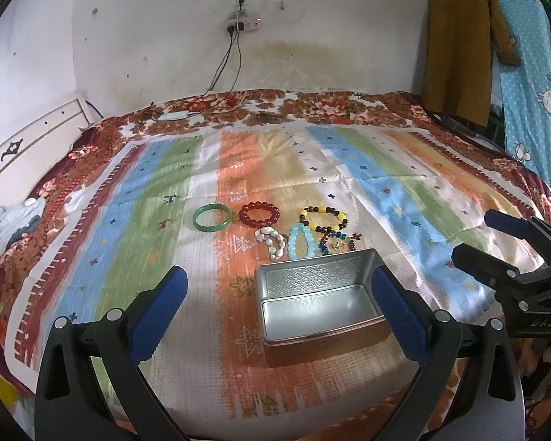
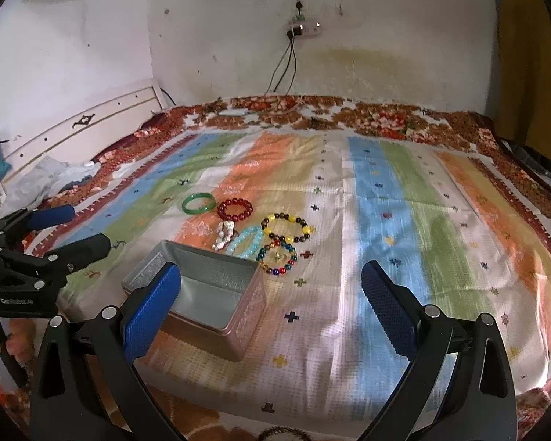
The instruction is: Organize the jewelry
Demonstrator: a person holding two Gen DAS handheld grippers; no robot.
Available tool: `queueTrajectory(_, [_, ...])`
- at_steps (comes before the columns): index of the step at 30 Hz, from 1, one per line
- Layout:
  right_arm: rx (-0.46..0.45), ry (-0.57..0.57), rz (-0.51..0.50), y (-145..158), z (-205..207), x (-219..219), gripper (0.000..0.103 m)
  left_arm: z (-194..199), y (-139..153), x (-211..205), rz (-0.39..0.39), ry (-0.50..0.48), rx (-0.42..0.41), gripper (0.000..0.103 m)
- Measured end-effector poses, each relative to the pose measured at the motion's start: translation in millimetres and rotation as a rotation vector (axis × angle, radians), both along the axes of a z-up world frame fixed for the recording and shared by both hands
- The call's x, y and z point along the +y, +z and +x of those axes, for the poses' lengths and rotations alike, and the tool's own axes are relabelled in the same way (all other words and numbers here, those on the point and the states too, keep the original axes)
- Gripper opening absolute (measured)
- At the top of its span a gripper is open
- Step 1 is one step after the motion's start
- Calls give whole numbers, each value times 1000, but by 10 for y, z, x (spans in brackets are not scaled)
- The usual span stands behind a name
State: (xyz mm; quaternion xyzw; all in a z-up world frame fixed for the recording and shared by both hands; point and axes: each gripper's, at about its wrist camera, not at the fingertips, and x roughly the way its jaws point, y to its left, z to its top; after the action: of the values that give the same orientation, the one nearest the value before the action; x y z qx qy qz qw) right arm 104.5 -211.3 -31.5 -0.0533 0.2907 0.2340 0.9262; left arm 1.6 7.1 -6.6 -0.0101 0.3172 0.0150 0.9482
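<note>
An open, empty metal tin (image 1: 314, 303) sits on the striped bedspread; it also shows in the right wrist view (image 2: 205, 290). Beyond it lie several bracelets: a green bangle (image 1: 212, 217) (image 2: 198, 202), a red bead bracelet (image 1: 259, 214) (image 2: 234, 209), a white stone one (image 1: 272, 242) (image 2: 224, 235), a light blue one (image 1: 301, 242) (image 2: 249, 244), a yellow-and-dark one (image 1: 323, 218) (image 2: 287, 228) and a multicoloured one (image 1: 336, 242) (image 2: 277, 257). My left gripper (image 1: 279, 290) is open above the tin's near side. My right gripper (image 2: 272, 290) is open, to the right of the tin.
The bedspread (image 1: 404, 191) covers a bed against a white wall. A white headboard (image 1: 29, 143) stands at the left with crumpled cloth (image 1: 7, 224) near it. A power strip with cables (image 1: 240, 24) hangs on the wall. Clothes (image 1: 496, 55) hang at the right.
</note>
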Motion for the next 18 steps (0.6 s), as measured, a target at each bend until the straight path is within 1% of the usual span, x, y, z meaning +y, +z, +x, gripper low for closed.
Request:
queueTrajectory(4, [-6, 5, -25, -10, -17, 35, 99, 0, -14, 31, -6, 4, 6, 98])
queueTrajectory(11, [-9, 24, -40, -14, -11, 79, 99, 24, -16, 2, 4, 7, 16, 98])
queueTrajectory(15, [-30, 11, -18, 41, -18, 50, 99, 34, -32, 9, 3, 9, 24, 98])
queueTrajectory(18, [-9, 7, -19, 28, 42, 57, 99, 44, -49, 25, -2, 13, 37, 98])
